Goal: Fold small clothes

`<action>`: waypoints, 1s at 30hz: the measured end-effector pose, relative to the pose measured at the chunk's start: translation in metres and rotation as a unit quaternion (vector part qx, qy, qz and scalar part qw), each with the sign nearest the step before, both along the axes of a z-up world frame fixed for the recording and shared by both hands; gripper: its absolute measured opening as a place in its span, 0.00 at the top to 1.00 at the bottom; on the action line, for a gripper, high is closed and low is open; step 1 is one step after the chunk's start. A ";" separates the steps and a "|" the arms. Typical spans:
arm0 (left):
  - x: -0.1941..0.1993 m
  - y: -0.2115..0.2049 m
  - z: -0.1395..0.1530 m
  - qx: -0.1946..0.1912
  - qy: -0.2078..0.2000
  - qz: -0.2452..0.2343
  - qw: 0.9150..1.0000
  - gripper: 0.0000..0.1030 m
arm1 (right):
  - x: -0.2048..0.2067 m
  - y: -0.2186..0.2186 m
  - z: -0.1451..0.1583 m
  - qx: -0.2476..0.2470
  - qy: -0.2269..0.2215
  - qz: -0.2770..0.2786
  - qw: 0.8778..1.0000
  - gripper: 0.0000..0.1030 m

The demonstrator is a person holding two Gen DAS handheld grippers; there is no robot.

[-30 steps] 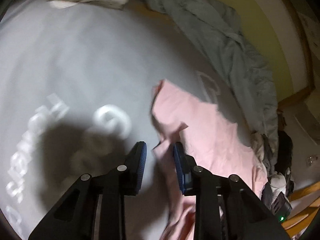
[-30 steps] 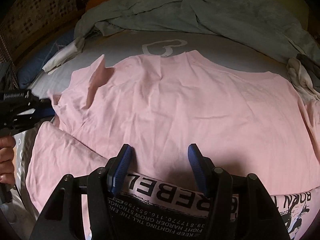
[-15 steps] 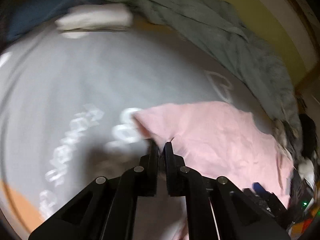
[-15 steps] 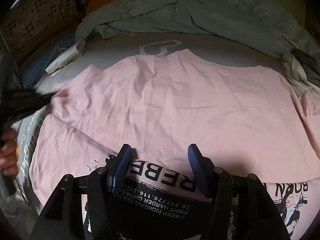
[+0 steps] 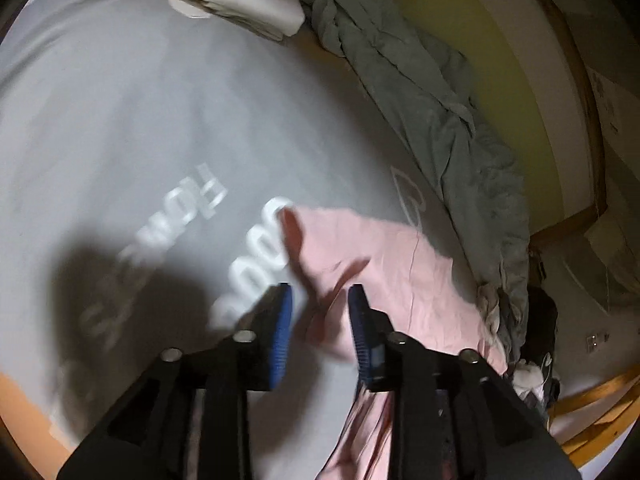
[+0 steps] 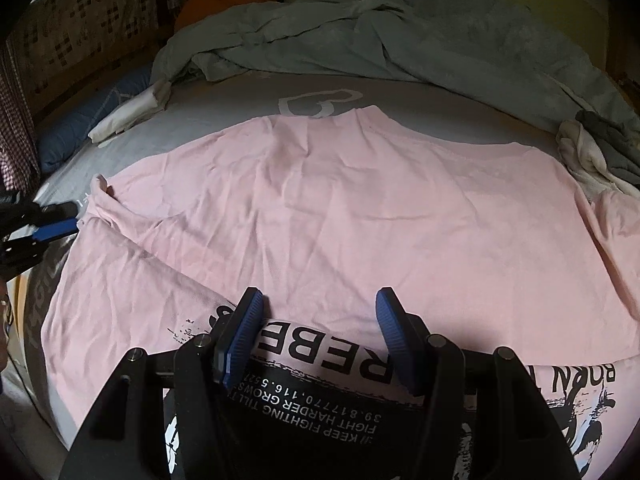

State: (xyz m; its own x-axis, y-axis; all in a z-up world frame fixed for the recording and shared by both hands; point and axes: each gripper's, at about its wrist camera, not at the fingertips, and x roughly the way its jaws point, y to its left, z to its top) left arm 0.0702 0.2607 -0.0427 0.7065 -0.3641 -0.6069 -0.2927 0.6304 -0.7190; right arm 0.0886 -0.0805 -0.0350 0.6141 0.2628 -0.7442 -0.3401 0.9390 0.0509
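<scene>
A pink T-shirt (image 6: 340, 216) lies spread flat, folded over itself, on a grey bed sheet (image 5: 132, 120) that carries a white heart outline (image 6: 318, 106) and blurred white lettering too smeared to read. The shirt's near part shows a black print with the words "REBEL", "BORN", "KEEP FIGHTING TILL" and "FIGHT HARDER GROW STRONG". The left hand-held gripper (image 5: 320, 312) has just been opening; its blue pads stand apart at the shirt's sleeve edge, pressing nothing. The right hand-held gripper (image 6: 318, 320) hangs released over the print, its pads wide and clear of the cloth. A rumpled grey blanket (image 6: 400, 40) lies beyond the shirt.
</scene>
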 end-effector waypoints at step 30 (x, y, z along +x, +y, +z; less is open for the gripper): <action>-0.017 -0.108 0.046 0.181 -0.058 -0.135 0.973 0.53 | 0.028 -0.061 0.074 0.122 0.002 -0.001 0.992 0.42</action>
